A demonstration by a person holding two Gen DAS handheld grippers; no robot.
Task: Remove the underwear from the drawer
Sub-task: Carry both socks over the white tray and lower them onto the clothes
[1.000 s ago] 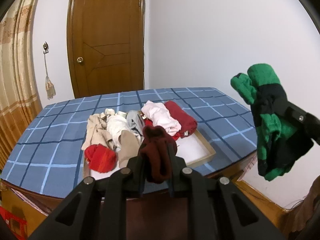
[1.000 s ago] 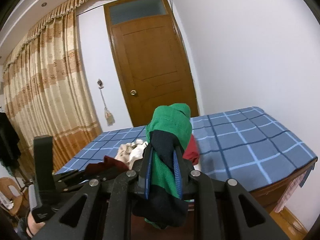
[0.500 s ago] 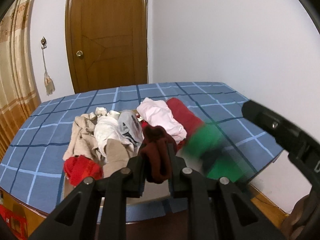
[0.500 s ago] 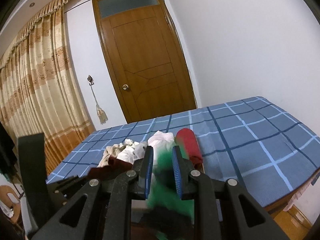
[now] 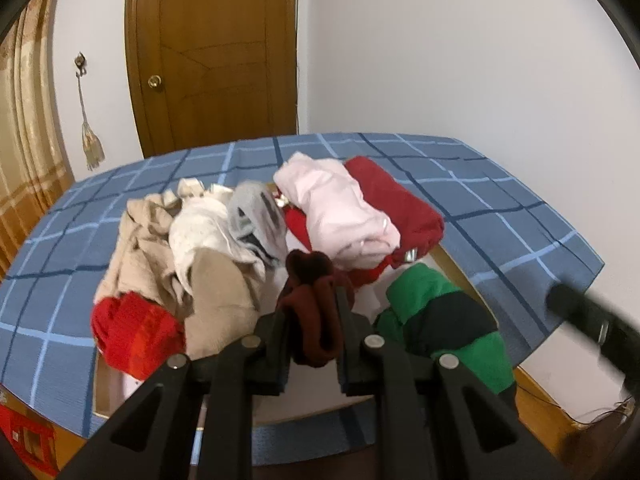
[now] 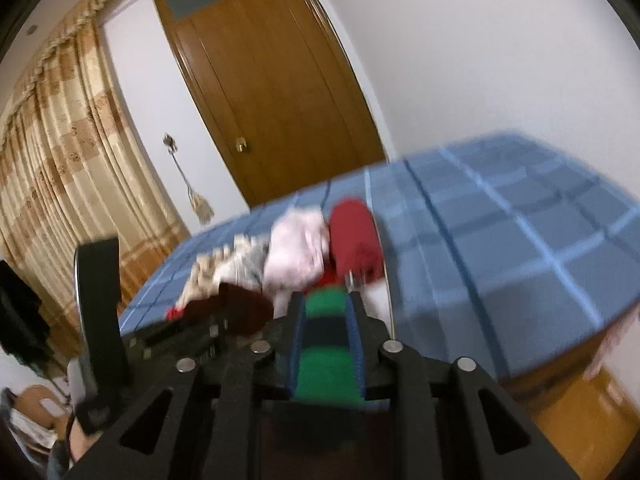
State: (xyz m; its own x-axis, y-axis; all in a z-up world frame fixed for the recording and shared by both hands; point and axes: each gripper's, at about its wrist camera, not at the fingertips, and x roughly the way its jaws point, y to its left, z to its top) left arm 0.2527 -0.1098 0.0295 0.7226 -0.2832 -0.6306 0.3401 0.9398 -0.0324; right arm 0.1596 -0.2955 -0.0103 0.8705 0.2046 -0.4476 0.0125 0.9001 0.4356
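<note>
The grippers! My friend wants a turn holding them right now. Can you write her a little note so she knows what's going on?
Left gripper: shut on a dark red garment.
Right gripper: open around a green-and-black garment, which appears to lie at the near end of the drawer; the view is blurred.
The drawer sits on the blue checked bed, holding a pile: pink, dark red folded, grey, white, beige and bright red pieces.
Done: one piece lifted.
Left: the green piece and the pile.
</note>
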